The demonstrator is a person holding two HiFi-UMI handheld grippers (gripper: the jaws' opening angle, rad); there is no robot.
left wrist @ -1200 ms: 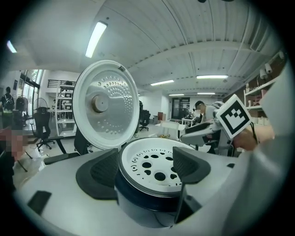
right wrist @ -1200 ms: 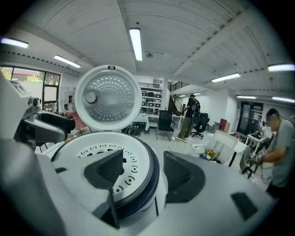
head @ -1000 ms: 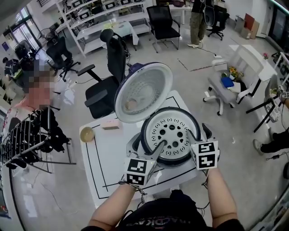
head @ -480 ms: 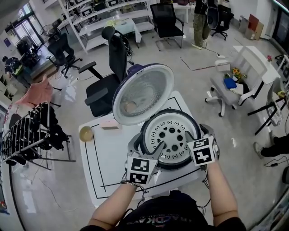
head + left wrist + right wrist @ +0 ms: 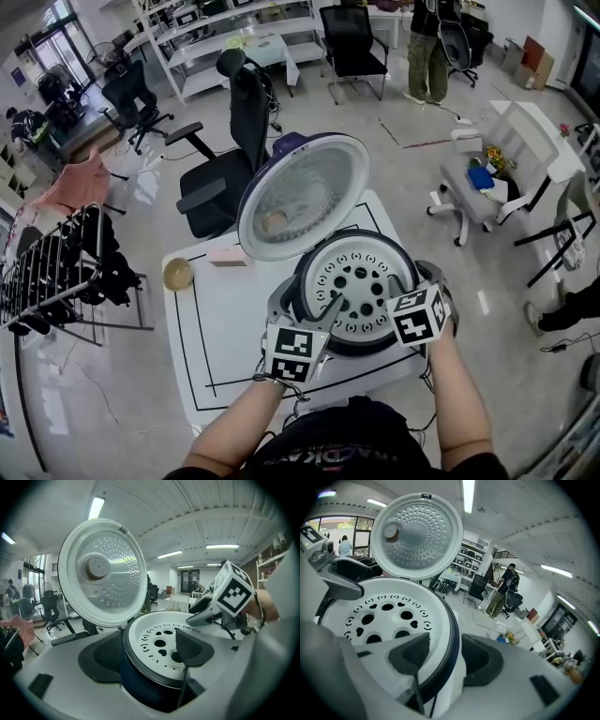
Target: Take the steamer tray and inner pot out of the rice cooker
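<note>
The rice cooker stands open with its lid [image 5: 302, 192] tipped up. A white perforated steamer tray [image 5: 361, 281] sits inside the dark rim of the inner pot [image 5: 452, 634]. My left gripper [image 5: 321, 309] straddles the rim at its near left. It stands open, with one pad [image 5: 192, 648] over the tray [image 5: 159, 632] and the other outside the pot. My right gripper [image 5: 398, 283] straddles the right side of the rim. Its jaws have just been closing. The rim and the tray's edge lie between the pads [image 5: 412, 656], and a narrow gap shows at the outer pad.
The cooker rests on a white table [image 5: 202, 337] marked with black lines. A brown bowl [image 5: 176, 274] and a pink box [image 5: 230, 256] lie at its far left. A black office chair [image 5: 220, 178] stands behind, a clothes rack [image 5: 56, 272] at the left and a white chair [image 5: 487, 178] at the right.
Both grippers have sunk a little onto the cooker's rim. The right gripper's marker cube has rolled to a tilt. The tray and pot have not moved.
</note>
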